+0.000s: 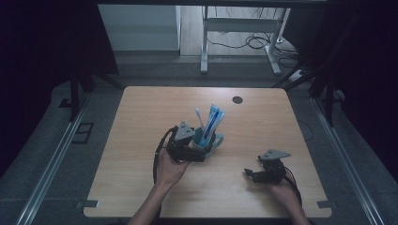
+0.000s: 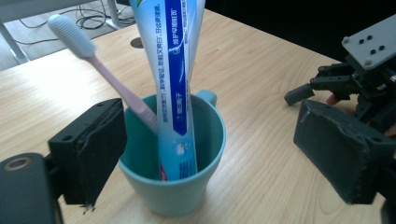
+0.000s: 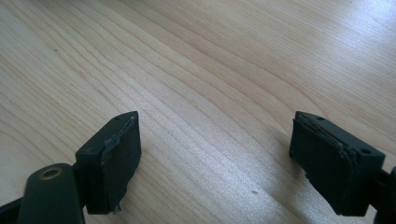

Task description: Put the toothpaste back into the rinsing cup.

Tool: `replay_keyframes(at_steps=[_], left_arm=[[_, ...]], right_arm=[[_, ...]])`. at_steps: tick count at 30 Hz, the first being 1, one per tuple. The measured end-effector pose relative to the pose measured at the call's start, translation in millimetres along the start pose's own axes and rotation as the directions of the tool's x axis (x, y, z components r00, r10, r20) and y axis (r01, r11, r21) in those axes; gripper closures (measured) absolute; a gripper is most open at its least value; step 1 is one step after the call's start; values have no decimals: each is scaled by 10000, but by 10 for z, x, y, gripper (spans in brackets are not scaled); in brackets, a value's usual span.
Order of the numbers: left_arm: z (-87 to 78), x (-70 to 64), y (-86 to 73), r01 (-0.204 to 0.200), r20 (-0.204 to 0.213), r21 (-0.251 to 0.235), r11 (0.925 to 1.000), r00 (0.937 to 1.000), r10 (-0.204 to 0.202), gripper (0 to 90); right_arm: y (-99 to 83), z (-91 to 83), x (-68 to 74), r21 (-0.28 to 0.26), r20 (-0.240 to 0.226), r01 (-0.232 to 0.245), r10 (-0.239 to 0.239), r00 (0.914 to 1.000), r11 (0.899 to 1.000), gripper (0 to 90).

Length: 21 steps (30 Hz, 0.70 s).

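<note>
Bare wood table (image 1: 263,117) surrounds your wide-open right gripper (image 1: 251,174); your left gripper (image 1: 199,153), jaws wide, flanks the teal cup (image 2: 175,186) holding toothpaste (image 2: 175,70) with blue Chinese lettering.

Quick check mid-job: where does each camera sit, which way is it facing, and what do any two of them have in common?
High view: above the person's side, looking forward and down on the table; both forearms, left tool and right tool show.
Left gripper view: rides the left tool, facing the teal cup with toothbrush and toothpaste tube; own jaws open around the cup.
Right gripper view: rides the right tool, facing bare tabletop between open jaws.
Shared: high and left gripper views both show the cup and the right tool.
</note>
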<state>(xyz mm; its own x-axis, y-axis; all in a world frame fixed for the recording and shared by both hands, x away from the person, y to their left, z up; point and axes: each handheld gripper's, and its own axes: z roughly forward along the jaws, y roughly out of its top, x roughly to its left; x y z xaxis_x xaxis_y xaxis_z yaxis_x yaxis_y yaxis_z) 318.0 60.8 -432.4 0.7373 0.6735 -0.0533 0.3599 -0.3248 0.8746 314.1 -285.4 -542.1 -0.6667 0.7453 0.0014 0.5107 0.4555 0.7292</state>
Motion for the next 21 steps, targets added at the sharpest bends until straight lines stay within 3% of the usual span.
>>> replay_keyframes(at_steps=[7,21], left_arm=[[-138,47,-123,-70,-343,222,9997,9994,78,48],[-338,192,-594,142,-1142,713,9974,9934,-60,8]], right_arm=[[0,0,1,2,0,-2,2,10000,10000,166],[1,1,2,-4,11,-11,11,10000,10000,166]])
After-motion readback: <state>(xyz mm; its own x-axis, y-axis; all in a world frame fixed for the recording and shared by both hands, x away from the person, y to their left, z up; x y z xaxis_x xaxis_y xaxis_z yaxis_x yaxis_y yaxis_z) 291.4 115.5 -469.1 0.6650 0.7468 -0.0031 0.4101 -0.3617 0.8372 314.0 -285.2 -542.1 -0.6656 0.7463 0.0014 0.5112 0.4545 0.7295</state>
